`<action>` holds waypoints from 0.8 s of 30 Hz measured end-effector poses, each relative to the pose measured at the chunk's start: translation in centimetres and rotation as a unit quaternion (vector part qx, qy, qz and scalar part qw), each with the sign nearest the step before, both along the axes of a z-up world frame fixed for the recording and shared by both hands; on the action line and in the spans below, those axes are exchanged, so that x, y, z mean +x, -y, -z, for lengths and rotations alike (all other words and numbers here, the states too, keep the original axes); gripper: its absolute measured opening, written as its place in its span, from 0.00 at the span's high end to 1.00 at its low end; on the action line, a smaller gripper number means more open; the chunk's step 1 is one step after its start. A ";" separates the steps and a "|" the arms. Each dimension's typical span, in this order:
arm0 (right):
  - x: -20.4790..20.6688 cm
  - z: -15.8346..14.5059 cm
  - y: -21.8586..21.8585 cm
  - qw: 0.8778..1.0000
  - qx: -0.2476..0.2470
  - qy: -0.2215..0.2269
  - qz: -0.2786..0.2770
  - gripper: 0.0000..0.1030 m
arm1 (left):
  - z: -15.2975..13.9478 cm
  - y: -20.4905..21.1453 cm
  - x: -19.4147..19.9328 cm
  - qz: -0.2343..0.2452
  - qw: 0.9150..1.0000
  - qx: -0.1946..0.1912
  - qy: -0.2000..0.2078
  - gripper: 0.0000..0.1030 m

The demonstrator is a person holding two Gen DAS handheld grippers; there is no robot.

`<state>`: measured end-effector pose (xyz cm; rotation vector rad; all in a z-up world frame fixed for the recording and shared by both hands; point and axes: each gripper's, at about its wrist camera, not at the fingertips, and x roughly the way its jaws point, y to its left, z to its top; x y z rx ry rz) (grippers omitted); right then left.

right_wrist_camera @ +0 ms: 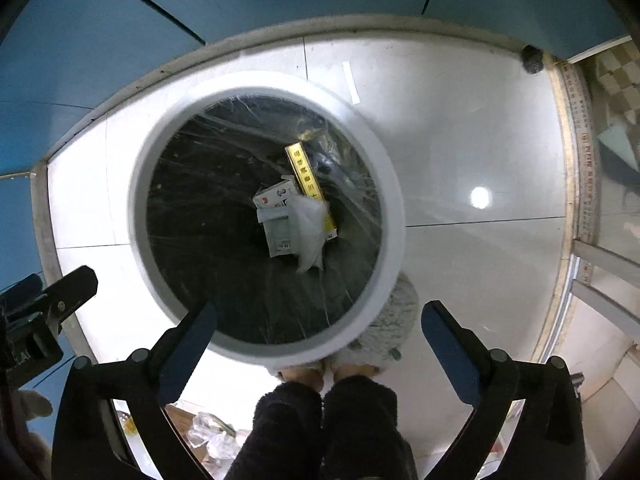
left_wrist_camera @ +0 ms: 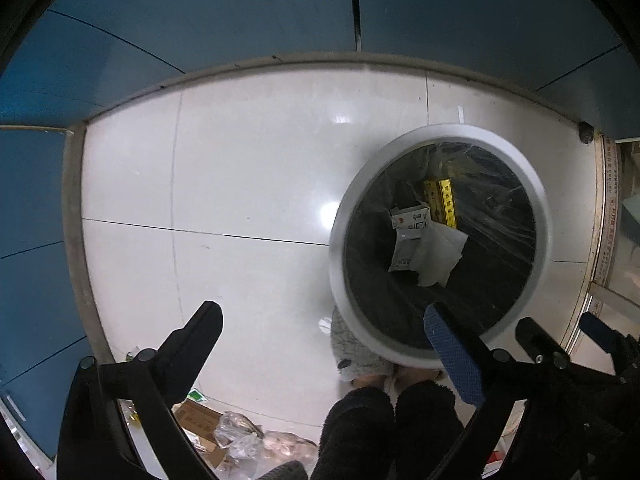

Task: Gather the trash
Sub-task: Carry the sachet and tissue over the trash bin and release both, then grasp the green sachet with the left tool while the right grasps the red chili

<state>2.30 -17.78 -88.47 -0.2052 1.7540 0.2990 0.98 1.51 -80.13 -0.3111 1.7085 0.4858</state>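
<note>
A round bin with a white rim (left_wrist_camera: 536, 184) (right_wrist_camera: 394, 200) and a black liner stands on the white tile floor. Inside it lie a yellow box (left_wrist_camera: 444, 200) (right_wrist_camera: 306, 168), a white carton (left_wrist_camera: 408, 236) (right_wrist_camera: 276, 216) and a crumpled white tissue (left_wrist_camera: 440, 252) (right_wrist_camera: 310, 228). My left gripper (left_wrist_camera: 324, 320) is open and empty above the floor, left of the bin's near rim. My right gripper (right_wrist_camera: 320, 316) is open and empty above the bin's near rim. More trash, a cardboard piece (left_wrist_camera: 198, 420) and clear plastic wrap (left_wrist_camera: 236, 438) (right_wrist_camera: 212, 438), lies on the floor low in both views.
Blue wall panels (left_wrist_camera: 200, 12) (right_wrist_camera: 120, 12) enclose the floor at the back and left. The person's dark fuzzy legs (left_wrist_camera: 392, 428) (right_wrist_camera: 324, 428) and grey slippers (left_wrist_camera: 356, 348) (right_wrist_camera: 384, 328) stand beside the bin. A doorway threshold strip (left_wrist_camera: 608, 216) (right_wrist_camera: 584, 152) runs along the right.
</note>
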 end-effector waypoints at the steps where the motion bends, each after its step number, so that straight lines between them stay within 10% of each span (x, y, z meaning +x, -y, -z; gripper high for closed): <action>1: 0.0 -1.3 0.1 1.000 -0.001 0.003 -0.001 0.00 | -1.3 0.1 -0.2 0.002 1.000 0.002 0.005 0.00; 11: -1.2 -15.6 1.9 0.999 -0.005 0.043 -0.011 0.00 | -15.1 1.6 -2.2 0.015 0.999 0.022 0.032 0.00; 24: -4.6 -41.4 4.5 0.996 0.017 0.092 0.000 0.00 | -34.6 5.0 -4.7 0.024 0.996 -0.002 0.089 0.00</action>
